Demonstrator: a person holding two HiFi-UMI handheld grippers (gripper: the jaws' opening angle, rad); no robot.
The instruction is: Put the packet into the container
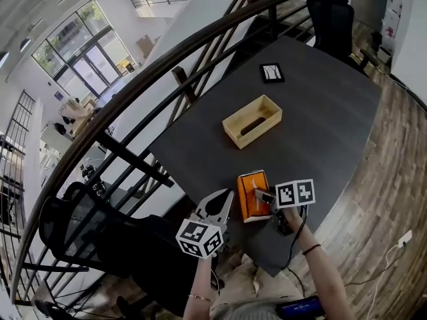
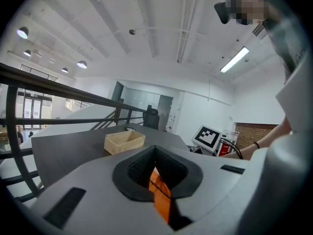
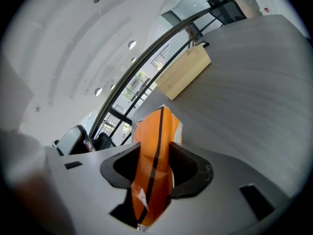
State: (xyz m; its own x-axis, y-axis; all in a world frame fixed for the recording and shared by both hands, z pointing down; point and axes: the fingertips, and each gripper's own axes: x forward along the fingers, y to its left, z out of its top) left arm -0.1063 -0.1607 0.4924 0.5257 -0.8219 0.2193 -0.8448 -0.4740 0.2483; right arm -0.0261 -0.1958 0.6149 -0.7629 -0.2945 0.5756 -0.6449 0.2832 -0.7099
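An orange packet (image 1: pixel 252 193) with a black stripe lies near the front edge of the dark table (image 1: pixel 320 125). My right gripper (image 1: pixel 264 196) is at the packet's right side, and in the right gripper view its jaws are shut on the packet (image 3: pixel 155 146), which stands up between the pads. The open wooden container (image 1: pixel 252 120) sits further back at mid-table, and it also shows in the right gripper view (image 3: pixel 183 75). My left gripper (image 1: pixel 229 196) hovers just left of the packet with its tips together and nothing held. A strip of the packet (image 2: pixel 161 195) shows past its jaws, with the container (image 2: pixel 124 142) beyond.
A small black plate (image 1: pixel 271 73) lies behind the container. A black office chair (image 1: pixel 330 15) stands at the table's far end. A dark railing (image 1: pixel 180 79) runs along the table's left side, with a drop beyond. The table's front edge is right below my grippers.
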